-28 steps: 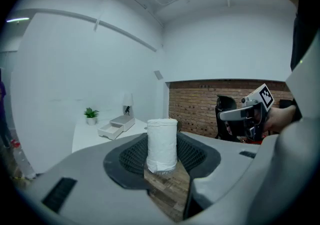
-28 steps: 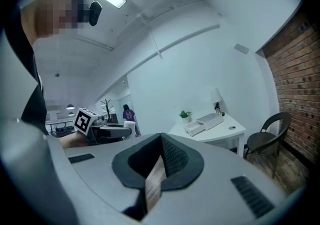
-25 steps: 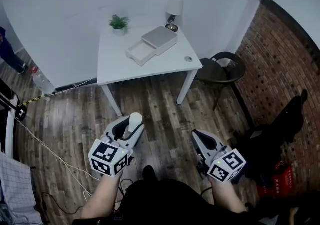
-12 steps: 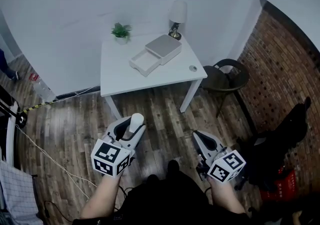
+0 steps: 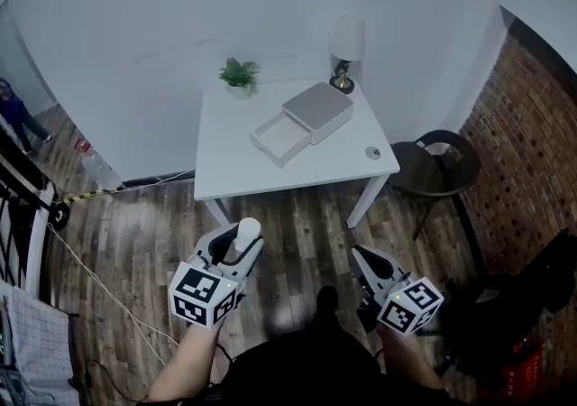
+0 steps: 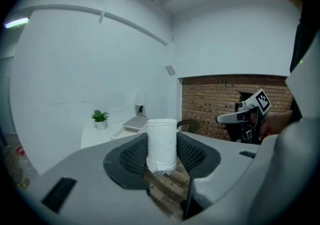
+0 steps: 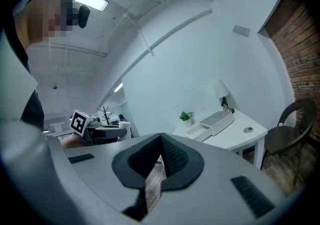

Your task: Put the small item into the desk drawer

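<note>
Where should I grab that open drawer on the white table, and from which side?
Take the drawer by its front wall, the thin upright panel at the end farthest from the grey box. Come from the table's near side, where it juts out; its open top lets one jaw drop inside, one outside. The right gripper is shut and empty; the left gripper holds the white roll.

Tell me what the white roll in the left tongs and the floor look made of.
White roll: likely paper or soft cloth, matte; its surface is wrinkled and its lower edge is ragged. Floor: wood or wood-look laminate, dark brown; plank seams and grain show.
</note>
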`<action>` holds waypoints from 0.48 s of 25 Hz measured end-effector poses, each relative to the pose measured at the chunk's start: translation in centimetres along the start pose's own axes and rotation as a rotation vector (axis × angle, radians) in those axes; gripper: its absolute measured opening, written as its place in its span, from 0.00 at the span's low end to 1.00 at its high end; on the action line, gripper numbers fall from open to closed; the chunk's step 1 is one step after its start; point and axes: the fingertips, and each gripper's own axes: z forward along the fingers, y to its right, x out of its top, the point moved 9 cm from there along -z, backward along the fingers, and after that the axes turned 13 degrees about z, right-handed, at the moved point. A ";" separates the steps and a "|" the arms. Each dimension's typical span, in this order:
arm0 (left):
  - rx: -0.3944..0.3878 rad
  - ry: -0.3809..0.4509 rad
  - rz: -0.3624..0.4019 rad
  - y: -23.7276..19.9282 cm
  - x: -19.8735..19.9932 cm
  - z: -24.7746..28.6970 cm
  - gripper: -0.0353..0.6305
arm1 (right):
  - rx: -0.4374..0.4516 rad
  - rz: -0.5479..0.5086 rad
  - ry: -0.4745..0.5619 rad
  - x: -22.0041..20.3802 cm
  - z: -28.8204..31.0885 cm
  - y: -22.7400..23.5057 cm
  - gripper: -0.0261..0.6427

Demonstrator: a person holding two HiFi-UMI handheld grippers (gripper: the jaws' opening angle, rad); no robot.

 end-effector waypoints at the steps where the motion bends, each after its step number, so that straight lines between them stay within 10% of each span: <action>1: 0.001 -0.009 -0.001 -0.4 0.4 1.4 0.32 | 0.012 0.001 -0.002 0.9 0.9 1.0 0.04; 12: 0.022 -0.060 -0.024 -2.3 5.0 15.8 0.32 | 0.074 0.005 -0.059 10.2 7.0 13.4 0.04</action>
